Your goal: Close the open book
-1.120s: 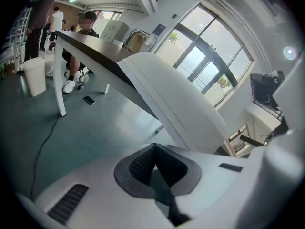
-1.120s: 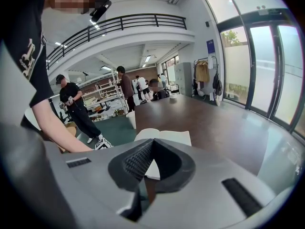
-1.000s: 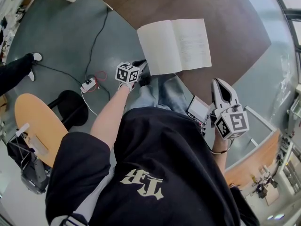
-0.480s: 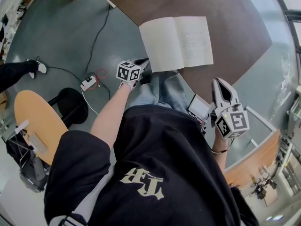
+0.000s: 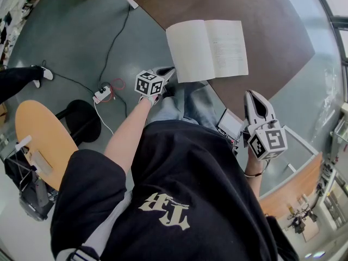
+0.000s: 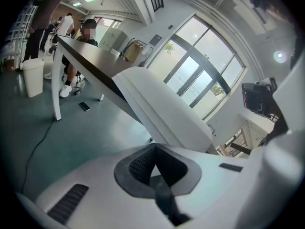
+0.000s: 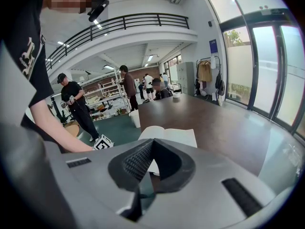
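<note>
An open book [image 5: 207,49] with white pages lies flat at the near edge of a dark brown table [image 5: 255,15]. My left gripper [image 5: 167,71] hangs just below and left of the book's near left corner, off the table, jaws shut and empty. In the left gripper view [image 6: 155,163] the book [image 6: 162,104] overhangs the table edge [image 6: 90,61] from above. My right gripper [image 5: 255,99] is held lower right, clear of the table, shut on nothing. The right gripper view [image 7: 145,168] looks across the book [image 7: 169,135] on the table [image 7: 214,123].
On the grey floor to the left lie a cable with a small power box [image 5: 103,95], a black stool [image 5: 81,121] and a round wooden table [image 5: 41,137]. A small screen device [image 5: 229,125] hangs near my right hip. Several people stand far back [image 7: 76,101].
Both grippers stay about where they were and stay shut. The book sits slightly further right in the head view, and the bystander's leg at the left has pulled back.
</note>
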### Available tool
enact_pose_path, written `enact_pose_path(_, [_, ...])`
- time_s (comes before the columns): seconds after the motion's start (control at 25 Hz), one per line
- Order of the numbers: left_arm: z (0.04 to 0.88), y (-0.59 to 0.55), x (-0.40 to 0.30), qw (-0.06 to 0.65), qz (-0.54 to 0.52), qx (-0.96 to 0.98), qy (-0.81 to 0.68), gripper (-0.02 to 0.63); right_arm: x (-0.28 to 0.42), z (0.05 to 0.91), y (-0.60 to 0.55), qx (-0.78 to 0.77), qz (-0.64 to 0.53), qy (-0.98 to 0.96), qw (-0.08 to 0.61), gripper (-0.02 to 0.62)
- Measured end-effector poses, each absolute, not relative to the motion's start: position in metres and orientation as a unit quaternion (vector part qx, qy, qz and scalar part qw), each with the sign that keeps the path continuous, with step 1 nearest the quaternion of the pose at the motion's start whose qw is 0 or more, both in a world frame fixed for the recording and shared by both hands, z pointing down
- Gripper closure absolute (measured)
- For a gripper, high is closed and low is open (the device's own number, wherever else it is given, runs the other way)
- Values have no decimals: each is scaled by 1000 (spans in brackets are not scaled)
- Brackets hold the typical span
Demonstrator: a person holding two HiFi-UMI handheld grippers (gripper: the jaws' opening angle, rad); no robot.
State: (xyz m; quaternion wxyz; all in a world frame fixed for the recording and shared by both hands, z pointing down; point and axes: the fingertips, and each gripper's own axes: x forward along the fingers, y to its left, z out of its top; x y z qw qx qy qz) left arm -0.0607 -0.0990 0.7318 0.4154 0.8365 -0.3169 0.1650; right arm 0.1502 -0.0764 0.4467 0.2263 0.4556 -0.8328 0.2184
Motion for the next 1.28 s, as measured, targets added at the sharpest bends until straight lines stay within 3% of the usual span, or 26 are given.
enact_pose_path(1.28, [626,-112,-41,351,61,878,-321,601,143,455,-65,440,224,-839,229,609])
